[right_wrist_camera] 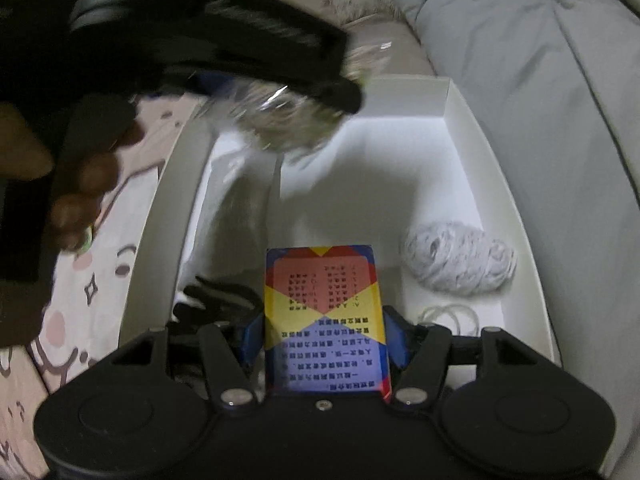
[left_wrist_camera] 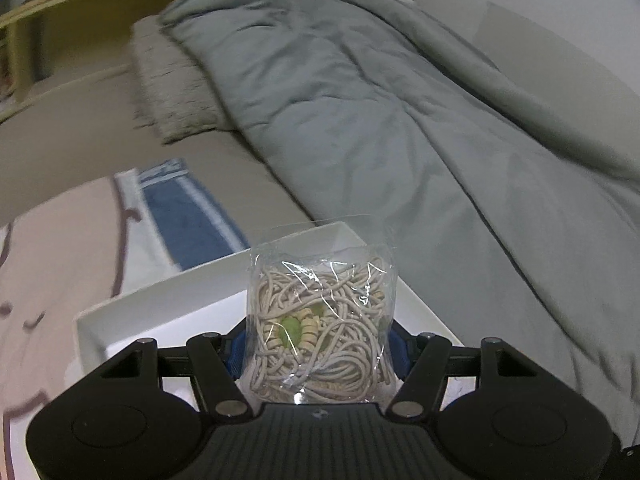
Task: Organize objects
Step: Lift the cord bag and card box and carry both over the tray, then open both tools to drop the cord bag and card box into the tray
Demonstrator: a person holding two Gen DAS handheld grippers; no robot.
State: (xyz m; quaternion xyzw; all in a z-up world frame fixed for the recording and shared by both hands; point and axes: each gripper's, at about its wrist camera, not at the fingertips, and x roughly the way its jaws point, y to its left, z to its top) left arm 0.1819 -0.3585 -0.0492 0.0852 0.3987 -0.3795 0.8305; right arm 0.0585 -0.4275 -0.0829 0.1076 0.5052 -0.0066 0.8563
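I have both hands loaded over the white box (right_wrist_camera: 460,128), which sits on the bed just beside the grey duvet (left_wrist_camera: 360,100). My left gripper (left_wrist_camera: 318,350) has its jaws clamped on a clear bag of beige cords (left_wrist_camera: 320,320); the bag stands up between them, bulging above the blue pads, with the box's far corner right behind it. My right gripper (right_wrist_camera: 324,340) grasps a colourful printed box (right_wrist_camera: 324,312), flat face up, with the blue pads at its two long sides.

Beyond and to the right of my right jaws lies a pale bundle of string (right_wrist_camera: 460,262) on the box floor, and closer in, right of the jaws, a coil of clear tubing (right_wrist_camera: 448,316). Something black and tangled (right_wrist_camera: 216,300) sits to their left. The far half of the box looks bare, and my blurred left gripper (right_wrist_camera: 280,92) with its bag hangs over that part in the right wrist view.

To do this placing well, I would lower each item until it rests on the box floor before letting go. I judge the printed box belongs straight ahead of my right jaws, in the gap between the black tangle and the string. The bag is soft and will slump, so I would set it in the bare far half, clear of my other hand.
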